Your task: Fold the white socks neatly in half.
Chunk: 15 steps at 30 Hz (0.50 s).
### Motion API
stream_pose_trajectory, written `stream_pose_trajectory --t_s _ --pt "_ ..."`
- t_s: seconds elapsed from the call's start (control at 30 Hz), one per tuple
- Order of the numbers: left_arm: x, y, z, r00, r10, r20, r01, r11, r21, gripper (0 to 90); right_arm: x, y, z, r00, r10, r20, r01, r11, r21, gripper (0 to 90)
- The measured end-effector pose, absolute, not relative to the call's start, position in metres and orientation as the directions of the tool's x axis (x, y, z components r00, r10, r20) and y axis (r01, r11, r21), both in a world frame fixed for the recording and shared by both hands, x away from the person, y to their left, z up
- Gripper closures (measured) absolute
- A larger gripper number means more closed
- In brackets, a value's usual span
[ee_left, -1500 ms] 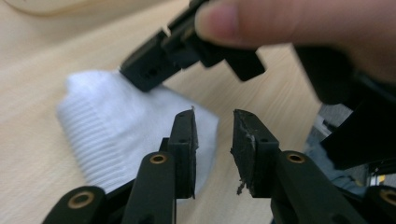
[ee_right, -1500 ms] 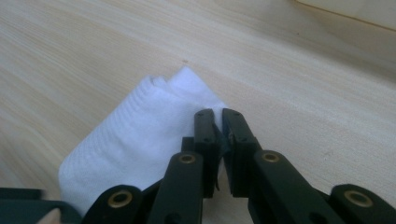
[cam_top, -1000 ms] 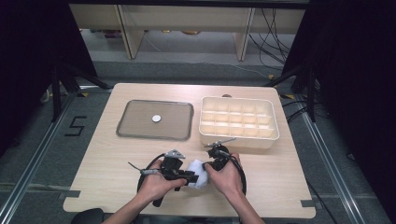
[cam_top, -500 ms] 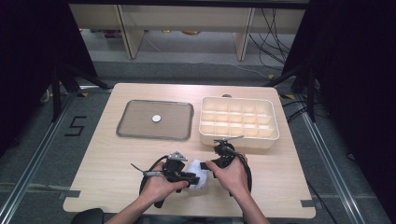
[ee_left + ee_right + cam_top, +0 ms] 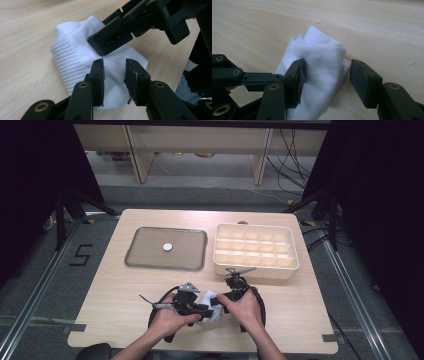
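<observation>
A white folded sock [image 5: 211, 307] lies on the wooden table near its front edge, between my two hands. My left gripper [image 5: 202, 309] points right at it. Its jaws [image 5: 113, 72] have just been opening and hover a little apart over the cloth [image 5: 72, 57], open. My right gripper [image 5: 218, 302] reaches in from the right, and one of its jaws lies across the sock's top in the left gripper view. Its jaws [image 5: 327, 72] have just been opening and straddle the sock [image 5: 319, 62]. The left pad brushes the cloth and the right pad stands clear.
A flat grey tray [image 5: 136, 263] with a small white disc [image 5: 167, 247] sits at the back left. A cream box with several compartments [image 5: 255, 271] stands at the back right, just behind my right hand. Bare wood lies on both sides of the hands.
Both hands have stayed at the sock, with only a slight shift of the right hand. The sock lies in the same spot.
</observation>
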<state>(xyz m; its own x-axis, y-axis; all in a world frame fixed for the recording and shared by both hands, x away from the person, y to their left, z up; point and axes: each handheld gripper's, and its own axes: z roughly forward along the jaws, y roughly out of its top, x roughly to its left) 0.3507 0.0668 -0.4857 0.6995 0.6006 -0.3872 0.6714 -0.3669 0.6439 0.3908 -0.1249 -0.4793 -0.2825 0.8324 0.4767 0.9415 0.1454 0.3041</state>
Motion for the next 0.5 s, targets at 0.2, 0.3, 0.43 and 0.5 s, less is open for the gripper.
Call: stream_pose_trajectory --t_s 0.2,0.3,0.43,0.5 --pt "0.3496 0.065 -0.4863 0.695 0.608 -0.384 0.673 -0.362 0.645 67.1 0.3947 -0.125 -0.4848 -0.284 0.842 0.459 0.942 0.156 0.298 45.0" --pt "0.35 0.065 -0.4865 0.697 0.607 -0.383 0.672 -0.364 0.645 67.2 0.3969 -0.1248 -0.4855 -0.268 0.846 0.46 0.95 0.155 0.27 44.3" --pt "0.3503 0.0652 -0.4869 0.699 0.605 -0.381 0.671 -0.369 0.643 67.1 0.3984 -0.1239 -0.4891 -0.28 0.844 0.458 0.945 0.159 0.284 43.7" --pt "0.3504 0.0654 -0.487 0.701 0.601 -0.383 0.67 -0.373 0.642 67.1 0.3989 -0.122 -0.4875 -0.265 0.854 0.448 0.953 0.162 0.255 43.5"
